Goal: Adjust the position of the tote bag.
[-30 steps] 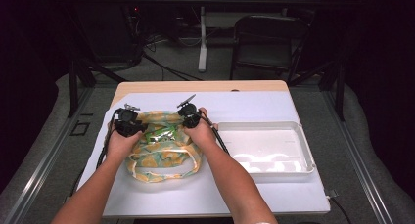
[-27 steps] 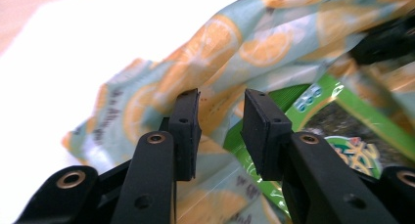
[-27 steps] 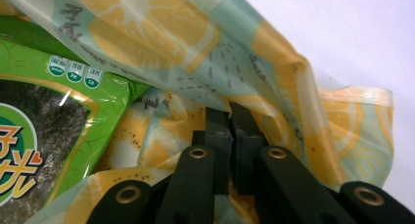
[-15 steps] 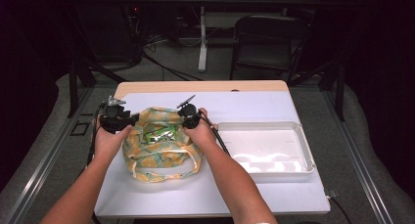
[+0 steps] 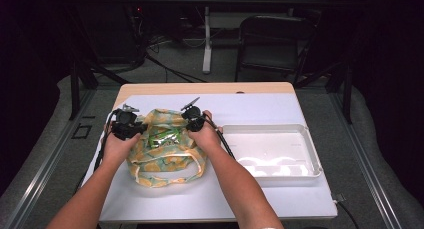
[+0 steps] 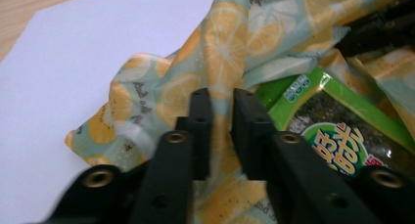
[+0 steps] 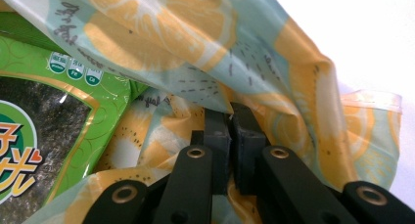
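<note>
Two black grippers hold the mouth of a thin lemon-printed fabric bag (image 5: 165, 154) lying on the white-covered worktop (image 5: 165, 201), left of a white plastic tray (image 5: 312, 156). Left gripper (image 6: 222, 99): just been closing, a fold of cloth between the pads, slim gap showing, likely barely pinched. Right gripper (image 7: 230, 111): clamped tight on the bag's far rim. Soft, light, limp cloth, probably slippery; best gripped at the doubled hem or the cream handle loop (image 5: 167, 176). Inside, a flat green seaweed snack packet (image 6: 337, 136), crinkly and light, contents likely brittle; better pinched by a sealed edge.
</note>
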`<action>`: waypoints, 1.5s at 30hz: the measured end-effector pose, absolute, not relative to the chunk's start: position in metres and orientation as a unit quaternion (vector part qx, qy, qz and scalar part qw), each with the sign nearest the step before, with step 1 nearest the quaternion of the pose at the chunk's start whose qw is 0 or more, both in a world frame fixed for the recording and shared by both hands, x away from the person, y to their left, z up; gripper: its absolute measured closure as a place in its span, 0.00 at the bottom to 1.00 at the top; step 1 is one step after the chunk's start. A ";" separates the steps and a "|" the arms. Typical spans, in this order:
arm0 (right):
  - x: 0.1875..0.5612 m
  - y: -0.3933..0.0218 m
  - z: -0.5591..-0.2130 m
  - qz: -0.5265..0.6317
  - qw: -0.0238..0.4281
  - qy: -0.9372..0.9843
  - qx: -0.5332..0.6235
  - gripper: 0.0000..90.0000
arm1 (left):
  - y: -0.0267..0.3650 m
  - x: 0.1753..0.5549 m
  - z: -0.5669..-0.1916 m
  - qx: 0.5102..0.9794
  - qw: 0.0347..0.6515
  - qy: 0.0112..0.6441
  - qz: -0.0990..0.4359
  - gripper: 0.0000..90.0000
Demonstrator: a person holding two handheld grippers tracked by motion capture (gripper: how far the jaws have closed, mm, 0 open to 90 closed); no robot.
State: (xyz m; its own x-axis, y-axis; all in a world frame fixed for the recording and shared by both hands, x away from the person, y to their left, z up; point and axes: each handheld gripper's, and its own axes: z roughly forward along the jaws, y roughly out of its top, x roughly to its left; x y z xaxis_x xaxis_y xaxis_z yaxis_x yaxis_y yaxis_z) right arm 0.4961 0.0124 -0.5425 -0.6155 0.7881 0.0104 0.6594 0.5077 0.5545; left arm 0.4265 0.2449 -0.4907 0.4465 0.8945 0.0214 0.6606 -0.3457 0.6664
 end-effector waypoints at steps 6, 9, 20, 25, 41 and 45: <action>0.496 0.013 -0.544 0.268 0.120 0.856 0.425 0.96 | 0.242 0.415 -0.477 0.787 0.334 0.481 0.195 0.95; 0.496 0.012 -0.543 0.264 0.120 0.859 0.423 0.96 | 0.238 0.412 -0.477 0.797 0.333 0.471 0.180 0.88; 0.495 0.012 -0.543 0.264 0.120 0.859 0.421 0.96 | 0.226 0.420 -0.504 0.832 0.257 0.462 0.171 1.00; 0.495 0.012 -0.543 0.267 0.121 0.859 0.420 0.96 | 0.231 0.430 -0.514 0.831 0.222 0.480 0.170 1.00; 0.491 0.011 -0.542 0.283 0.117 0.855 0.419 0.90 | 0.240 0.447 -0.537 0.825 0.177 0.513 0.158 1.00; 0.487 0.008 -0.534 0.291 0.114 0.855 0.413 0.86 | 0.240 0.448 -0.538 0.823 0.180 0.515 0.158 0.99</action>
State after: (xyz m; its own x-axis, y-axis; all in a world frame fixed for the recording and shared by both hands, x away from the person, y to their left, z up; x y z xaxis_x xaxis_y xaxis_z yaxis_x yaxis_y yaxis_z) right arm 0.4874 0.0079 -0.5343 -0.6330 0.7727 0.0461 0.6401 0.4890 0.5925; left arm 0.4477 0.2403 -0.5377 0.4188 0.9050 0.0749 0.7914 -0.4041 0.4587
